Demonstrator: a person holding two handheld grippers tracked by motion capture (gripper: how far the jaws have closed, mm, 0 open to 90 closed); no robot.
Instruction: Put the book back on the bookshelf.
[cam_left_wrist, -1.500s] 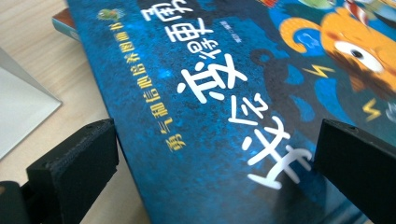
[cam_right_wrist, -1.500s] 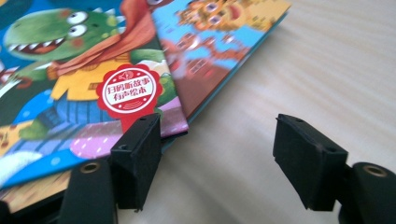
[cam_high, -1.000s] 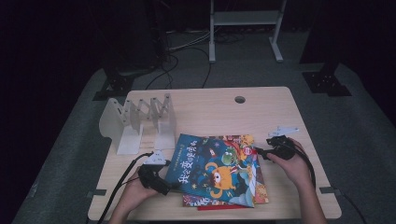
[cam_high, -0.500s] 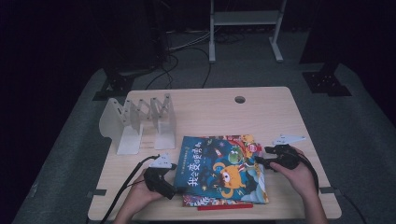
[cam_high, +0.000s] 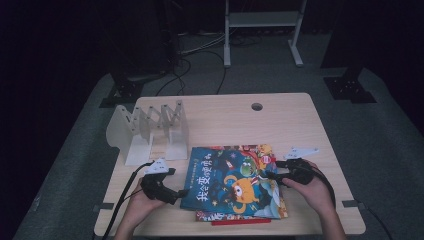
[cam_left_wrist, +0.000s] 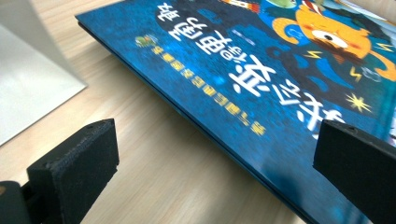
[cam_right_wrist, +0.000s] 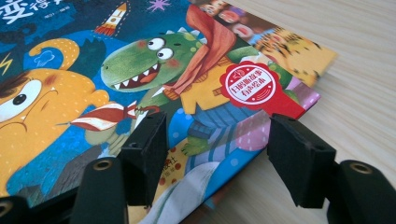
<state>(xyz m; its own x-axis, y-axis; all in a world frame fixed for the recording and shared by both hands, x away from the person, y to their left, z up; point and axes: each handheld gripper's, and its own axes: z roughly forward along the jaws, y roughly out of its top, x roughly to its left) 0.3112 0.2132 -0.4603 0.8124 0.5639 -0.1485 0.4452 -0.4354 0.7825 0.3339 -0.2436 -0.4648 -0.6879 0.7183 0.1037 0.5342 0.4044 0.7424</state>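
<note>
Since a second ago the stack of picture books (cam_high: 235, 182) has been squared up, its top blue cover now lying straighter near the table's (cam_high: 290, 125) front edge; the right gripper (cam_high: 274, 175) sits over the stack's right edge, jaws just closing, narrow, gripping nothing; the left gripper (cam_high: 182, 192) waits wide at the left edge; a white rack (cam_high: 150, 132) stands behind; dark room, grey floor.

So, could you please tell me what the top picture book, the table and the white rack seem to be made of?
Top picture book: apparently a glossy printed card cover, judging by the sheen in the left gripper view.
Table: light wood or wood-look laminate, with visible grain and a matte finish.
White rack: probably matte plastic or painted metal; plain, smooth dividers.
</note>
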